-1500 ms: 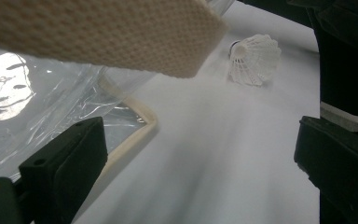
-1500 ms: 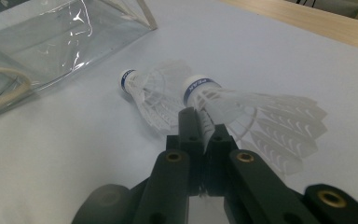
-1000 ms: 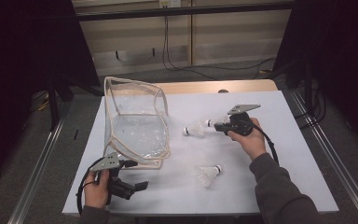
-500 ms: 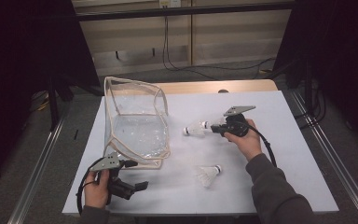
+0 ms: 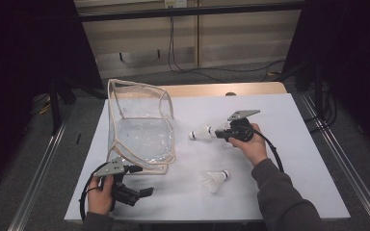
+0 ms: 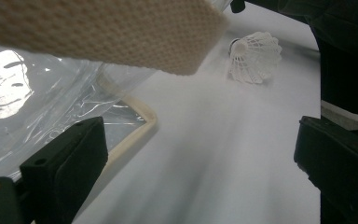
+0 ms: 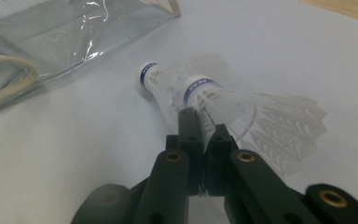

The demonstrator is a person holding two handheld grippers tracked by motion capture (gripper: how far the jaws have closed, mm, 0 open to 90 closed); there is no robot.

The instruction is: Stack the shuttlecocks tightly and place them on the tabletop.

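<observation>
My right gripper [image 5: 220,134] [image 7: 200,119] points left at mid-table, shut on the feather skirt of a white shuttlecock [image 5: 219,128] [image 7: 242,105] with a blue-banded cork. A second shuttlecock [image 5: 201,133] [image 7: 161,81] lies just beyond the first one, touching or nearly touching it. A third shuttlecock [image 5: 215,179] [image 6: 254,56] lies on the white table [image 5: 294,159] nearer the person. My left gripper [image 5: 142,195] [image 6: 200,154] rests low at the front left, open, with nothing between its jaws. It sits beside the near corner of a clear plastic bag [image 5: 142,130] [image 6: 37,102].
The bag [image 7: 70,28] has cream trim and a cream strap [image 6: 102,32], and stands open on the left half of the table. Dark floor and metal rails [image 5: 337,159] flank the table. A wooden edge [image 5: 221,89] runs along the far side.
The right gripper has shifted slightly left with its shuttlecock. The left gripper has stayed where it was.
</observation>
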